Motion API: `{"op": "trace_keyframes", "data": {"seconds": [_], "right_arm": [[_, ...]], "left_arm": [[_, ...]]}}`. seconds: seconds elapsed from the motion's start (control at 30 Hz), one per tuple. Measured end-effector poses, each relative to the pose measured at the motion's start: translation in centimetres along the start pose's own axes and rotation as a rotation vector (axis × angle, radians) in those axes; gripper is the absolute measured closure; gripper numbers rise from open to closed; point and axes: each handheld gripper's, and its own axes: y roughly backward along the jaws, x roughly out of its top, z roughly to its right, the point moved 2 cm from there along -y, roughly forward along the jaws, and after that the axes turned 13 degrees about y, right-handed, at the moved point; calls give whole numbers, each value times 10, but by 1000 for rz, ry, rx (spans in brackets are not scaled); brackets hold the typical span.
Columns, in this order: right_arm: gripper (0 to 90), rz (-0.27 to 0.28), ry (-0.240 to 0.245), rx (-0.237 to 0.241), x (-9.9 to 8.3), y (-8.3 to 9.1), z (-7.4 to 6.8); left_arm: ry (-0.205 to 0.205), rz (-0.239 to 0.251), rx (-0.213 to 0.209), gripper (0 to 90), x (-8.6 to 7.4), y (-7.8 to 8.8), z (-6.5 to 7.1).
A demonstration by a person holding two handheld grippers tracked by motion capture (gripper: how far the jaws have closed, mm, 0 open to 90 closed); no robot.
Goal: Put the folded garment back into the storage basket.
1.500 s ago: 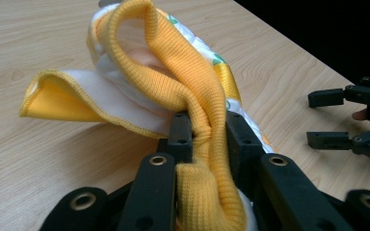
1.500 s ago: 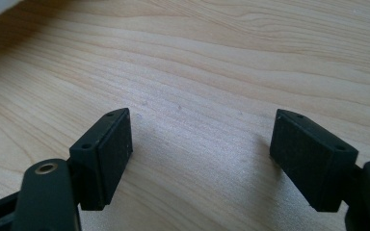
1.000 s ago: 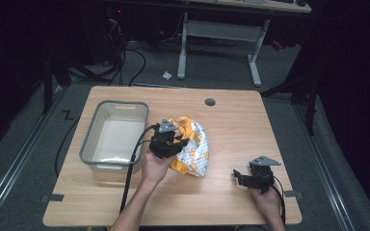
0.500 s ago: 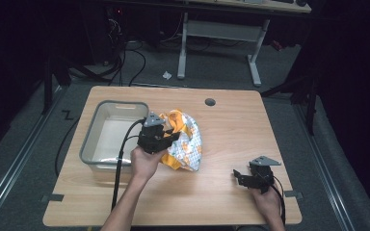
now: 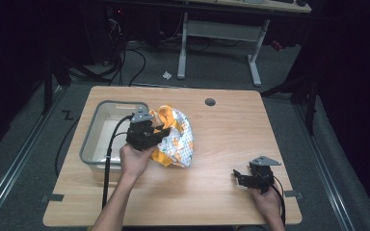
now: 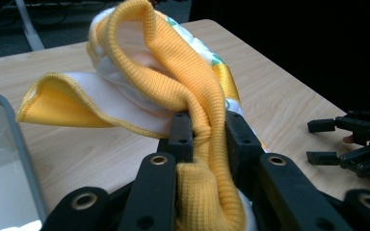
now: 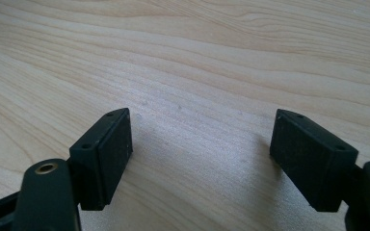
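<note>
Yellow-and-white patterned cloth (image 5: 176,139), bunched, orange-yellow ribbed hem (image 6: 192,96) pinched and lifted off the wood, centre-left of frame, just right of the tub.

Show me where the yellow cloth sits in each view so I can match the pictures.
High view: the yellow cloth is bunched left of centre on the table, beside the grey bin, in the left gripper.
Left gripper view: it runs up from between the fingers to upper centre.
Right gripper view: wooden tabletop between open fingers, no cloth.
Shared landmark: the wooden table.
</note>
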Motion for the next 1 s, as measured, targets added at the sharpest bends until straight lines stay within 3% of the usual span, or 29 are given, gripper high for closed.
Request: {"op": "trace_keyframes", "data": {"seconds": [1.0], "right_arm": [[232,0,0,0,0,0,0]], "left_arm": [[28,47,87,762,15,50,-43]]}}
